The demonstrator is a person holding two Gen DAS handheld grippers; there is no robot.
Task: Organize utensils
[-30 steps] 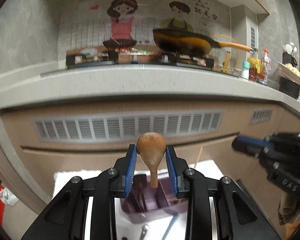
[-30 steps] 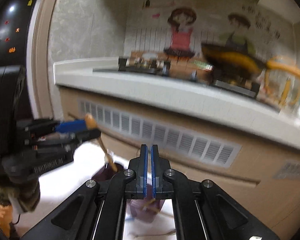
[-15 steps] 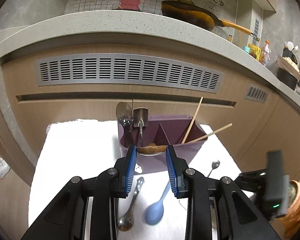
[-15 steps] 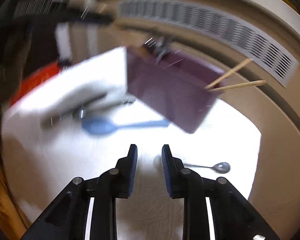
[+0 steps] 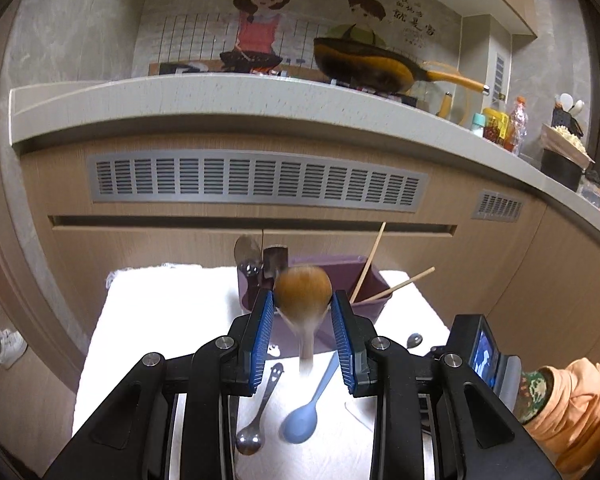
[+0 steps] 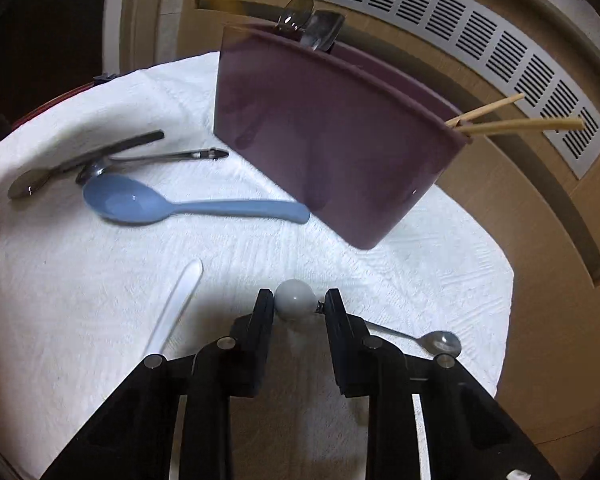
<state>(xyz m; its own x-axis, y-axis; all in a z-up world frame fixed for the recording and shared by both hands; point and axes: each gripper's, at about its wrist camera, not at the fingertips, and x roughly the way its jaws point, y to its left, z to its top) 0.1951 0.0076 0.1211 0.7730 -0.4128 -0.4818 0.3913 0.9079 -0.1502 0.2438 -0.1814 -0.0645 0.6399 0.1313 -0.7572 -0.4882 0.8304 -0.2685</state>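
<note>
Wooden spoon (image 5: 302, 295) between left tool (image 5: 302, 330) pads

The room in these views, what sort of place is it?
Most likely a home kitchen. A frying pan sits on a stove on the stone countertop, sauce bottles stand further along it, and a purple utensil holder stands on a white cloth.

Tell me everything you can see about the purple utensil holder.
The purple utensil holder is a smooth, plastic-looking rectangular box, open on top, standing upright on the white cloth before the cabinet. Metal spoons stick up at one end; two wooden chopsticks lean out over the other. The blue spoon lies with its handle tip at its base.
</note>
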